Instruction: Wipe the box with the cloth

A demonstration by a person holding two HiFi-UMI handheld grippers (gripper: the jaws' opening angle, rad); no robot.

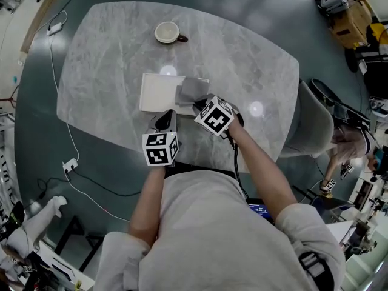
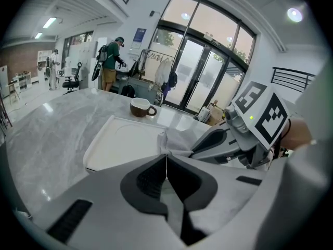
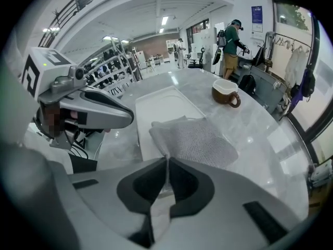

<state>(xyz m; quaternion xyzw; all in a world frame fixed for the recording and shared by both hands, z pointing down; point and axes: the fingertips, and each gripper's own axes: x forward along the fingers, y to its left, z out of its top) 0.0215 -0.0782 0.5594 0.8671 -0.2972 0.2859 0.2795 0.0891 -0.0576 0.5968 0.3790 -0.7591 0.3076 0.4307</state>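
A flat white box [image 1: 157, 92] lies in the middle of the marble table [image 1: 103, 71]. A grey cloth [image 1: 193, 90] is spread over the box's right part. My right gripper [image 1: 199, 107] is at the cloth's near edge; in the right gripper view its jaws [image 3: 167, 158] are shut on the near corner of the cloth [image 3: 196, 138]. My left gripper [image 1: 168, 115] sits just off the box's near edge, left of the right one. In the left gripper view it [image 2: 166, 156] is shut and holds nothing, with the box [image 2: 118, 140] right ahead.
A brown-and-white cup [image 1: 168, 33] stands beyond the box near the table's far edge. A grey chair [image 1: 315, 123] sits at the table's right side. Cables and a power strip [image 1: 70, 163] lie on the floor to the left. People stand far off by the glass doors.
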